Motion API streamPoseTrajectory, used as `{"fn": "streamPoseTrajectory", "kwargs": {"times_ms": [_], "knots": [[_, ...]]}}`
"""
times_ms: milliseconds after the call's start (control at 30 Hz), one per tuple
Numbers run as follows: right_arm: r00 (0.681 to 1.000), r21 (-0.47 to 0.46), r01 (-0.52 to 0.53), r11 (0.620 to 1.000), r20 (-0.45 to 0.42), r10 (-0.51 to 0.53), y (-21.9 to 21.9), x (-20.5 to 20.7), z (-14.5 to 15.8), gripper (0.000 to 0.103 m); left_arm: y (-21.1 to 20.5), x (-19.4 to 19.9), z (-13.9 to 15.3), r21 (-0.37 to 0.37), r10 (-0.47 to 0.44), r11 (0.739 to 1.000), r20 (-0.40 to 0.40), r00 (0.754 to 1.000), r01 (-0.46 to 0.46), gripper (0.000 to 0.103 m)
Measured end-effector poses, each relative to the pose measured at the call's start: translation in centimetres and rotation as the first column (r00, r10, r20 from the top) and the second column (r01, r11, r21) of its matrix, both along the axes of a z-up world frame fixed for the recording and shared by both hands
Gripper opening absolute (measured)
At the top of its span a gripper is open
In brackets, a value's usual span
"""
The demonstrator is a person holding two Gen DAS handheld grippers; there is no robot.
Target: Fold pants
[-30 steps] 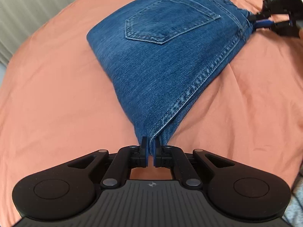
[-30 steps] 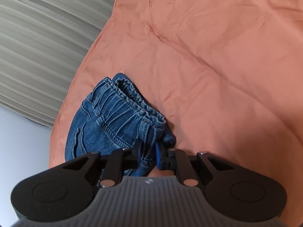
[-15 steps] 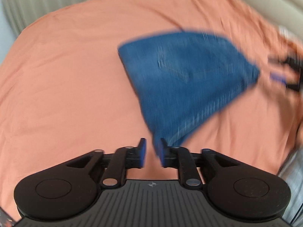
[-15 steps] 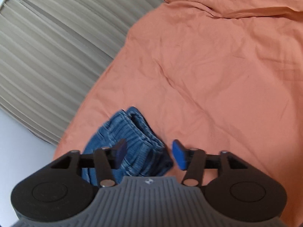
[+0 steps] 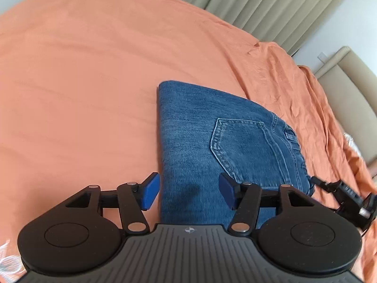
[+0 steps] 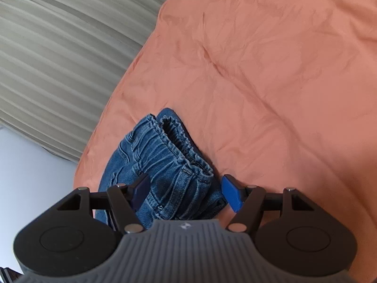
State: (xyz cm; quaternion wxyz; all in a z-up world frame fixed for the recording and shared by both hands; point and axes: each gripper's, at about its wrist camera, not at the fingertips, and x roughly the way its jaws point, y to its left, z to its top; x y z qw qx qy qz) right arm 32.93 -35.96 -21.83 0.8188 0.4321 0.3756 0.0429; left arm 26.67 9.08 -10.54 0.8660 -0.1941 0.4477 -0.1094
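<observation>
The folded blue jeans point(image 5: 219, 146) lie flat on the orange bedsheet point(image 5: 82, 89), back pocket point(image 5: 240, 146) up, filling the centre and lower right of the left wrist view. The left gripper point(image 5: 188, 193) hangs over their near edge, its jaws opening, blue pads clear of the denim. In the right wrist view the right gripper point(image 6: 186, 193) straddles the elastic waistband point(image 6: 179, 151) at lower centre, jaws opening and apparently off the cloth. Beige curtains point(image 6: 54, 59) fill the upper left.

Left gripper point(image 5: 188, 193) and right gripper point(image 6: 186, 192) (jaws opening, nothing pinched)
</observation>
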Motion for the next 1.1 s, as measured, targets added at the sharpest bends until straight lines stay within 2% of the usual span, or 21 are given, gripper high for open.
{"fn": "streamPoseTrajectory", "kwargs": {"times_ms": [267, 433, 567, 700, 800, 867, 933, 1000, 1100], "knots": [[0.999, 0.008, -0.032, 0.999, -0.028, 0.032, 0.6, 2.0, -1.4, 0.066, 1.6, 2.5, -3.5, -0.075, 0.018, 0.997, -0.043, 0.999, -0.021, 0.07], [0.999, -0.005, -0.049, 0.999, -0.016, 0.049, 0.9, 2.5, -1.6, 0.065, 2.0, 3.9, -4.8, -0.119, 0.002, 0.993, -0.025, 1.0, -0.005, 0.076], [0.999, 0.033, -0.048, 0.998, -0.013, 0.049, 0.7, 2.8, -2.2, 0.065, 1.8, 5.2, -5.5, -0.145, -0.008, 0.989, -0.011, 1.0, 0.007, 0.077], [0.998, 0.022, -0.063, 0.998, -0.007, 0.063, 0.9, 3.1, -2.2, 0.063, 1.8, 6.1, -6.1, -0.171, -0.011, 0.985, -0.002, 1.0, 0.011, 0.075], [0.997, -0.008, -0.077, 0.997, 0.001, 0.077, 1.3, 3.0, -1.8, 0.055, 2.0, 6.6, -6.5, -0.202, -0.018, 0.979, -0.003, 1.0, 0.017, 0.067], [0.997, -0.036, -0.083, 0.996, 0.002, 0.084, 1.5, 3.0, -1.5, 0.05, 1.8, 6.9, -6.5, -0.206, -0.039, 0.978, -0.004, 0.999, 0.037, 0.053], [0.995, -0.074, -0.094, 0.993, 0.011, 0.096, 1.8, 2.8, -1.0, 0.046, 1.5, 7.1, -6.3, -0.198, -0.048, 0.979, -0.002, 0.999, 0.047, 0.048], [0.992, -0.133, -0.113, 0.985, 0.035, 0.118, 2.3, 2.6, -0.1, 0.037, 1.3, 7.1, -6.1, -0.18, -0.059, 0.982, 0.008, 0.998, 0.06, 0.039], [0.988, -0.203, -0.131, 0.97, 0.054, 0.145, 3.1, 2.3, 0.9, 0.03, 1.1, 7.2, -5.7, -0.154, -0.069, 0.986, 0.007, 0.998, 0.069, 0.027]]}}
